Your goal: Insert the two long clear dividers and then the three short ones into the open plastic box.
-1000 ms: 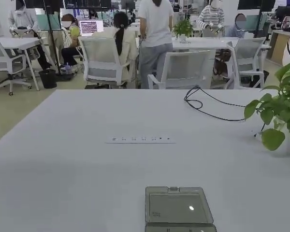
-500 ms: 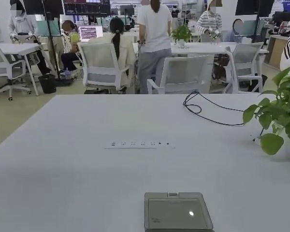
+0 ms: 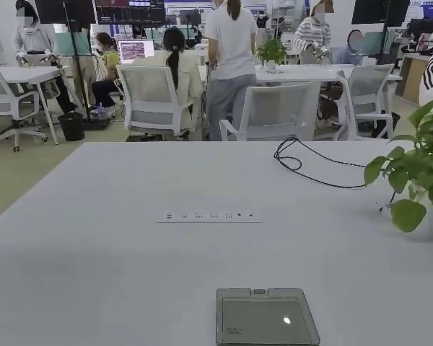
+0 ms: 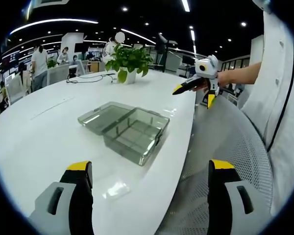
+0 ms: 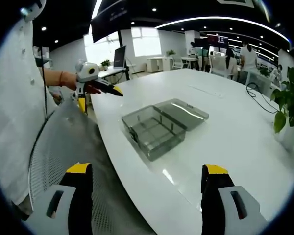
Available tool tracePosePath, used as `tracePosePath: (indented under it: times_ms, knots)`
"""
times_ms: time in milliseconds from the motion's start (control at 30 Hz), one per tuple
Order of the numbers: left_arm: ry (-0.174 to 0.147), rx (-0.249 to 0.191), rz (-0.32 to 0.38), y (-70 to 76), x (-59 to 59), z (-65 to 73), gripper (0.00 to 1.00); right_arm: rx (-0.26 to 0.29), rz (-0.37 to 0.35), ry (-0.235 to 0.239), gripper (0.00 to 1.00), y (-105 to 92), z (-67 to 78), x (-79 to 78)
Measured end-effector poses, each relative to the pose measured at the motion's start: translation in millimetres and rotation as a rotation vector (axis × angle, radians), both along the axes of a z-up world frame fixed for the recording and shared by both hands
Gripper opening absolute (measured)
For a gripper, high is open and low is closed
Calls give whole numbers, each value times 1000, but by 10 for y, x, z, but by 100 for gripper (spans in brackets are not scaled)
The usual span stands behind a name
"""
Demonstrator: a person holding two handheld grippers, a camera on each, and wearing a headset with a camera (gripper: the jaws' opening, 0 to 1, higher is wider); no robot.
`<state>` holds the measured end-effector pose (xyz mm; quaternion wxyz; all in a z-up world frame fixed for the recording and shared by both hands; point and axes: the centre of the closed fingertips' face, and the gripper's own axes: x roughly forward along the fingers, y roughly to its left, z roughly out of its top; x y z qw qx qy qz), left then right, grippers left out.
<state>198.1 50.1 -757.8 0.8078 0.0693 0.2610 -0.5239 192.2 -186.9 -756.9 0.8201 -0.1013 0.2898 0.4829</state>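
Box: the plastic box [image 4: 137,132] stands open on the white table [image 3: 94,274], near the edge by the person and between the two grippers.
Lid: the lid [image 3: 265,317] is hinged back and lies flat on the table, on the far side of the tray.
Contents: faint ribs show on the tray floor; through the smoky walls it is unclear whether anything lies inside.
Left gripper [image 4: 150,167]: jaws spread wide, grasping nothing, held off the table edge and aimed at the box.
Right gripper [image 5: 146,169]: likewise released and gripping nothing, facing the box from the other side.
Beyond: a socket strip [image 3: 209,215], a black cable [image 3: 310,162] and a potted plant [image 3: 415,173].

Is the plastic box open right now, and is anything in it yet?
Open: the lid lies flat beside the box. Looks empty: its bare floor shows.
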Motion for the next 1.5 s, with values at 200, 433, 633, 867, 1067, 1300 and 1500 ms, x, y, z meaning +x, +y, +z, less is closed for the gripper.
tracePosePath:
  times_ms: [200, 433, 633, 867, 1067, 1300, 1500]
  knots:
    - [4, -2, 1, 8, 24, -28, 100, 5, -1, -1, 93, 26, 13, 4]
    - [11, 2, 3, 43, 40, -58, 100, 12, -4, 0, 93, 41, 7, 16]
    - [13, 3, 8, 66, 71, -64, 100, 14, -5, 4, 92, 50, -9, 16]
    - [12, 27, 51, 224, 195, -78, 100, 21, -10, 3, 92, 54, -17, 41]
    - [15, 74, 121, 435, 380, -112, 97, 26, -17, 5, 92, 57, -28, 48]
    - [58, 136, 192, 626, 562, -204, 90, 32, -24, 8, 92, 63, -42, 54]
    - [99, 182, 250, 757, 689, -315, 77, 32, -29, 11, 92, 65, -53, 52]
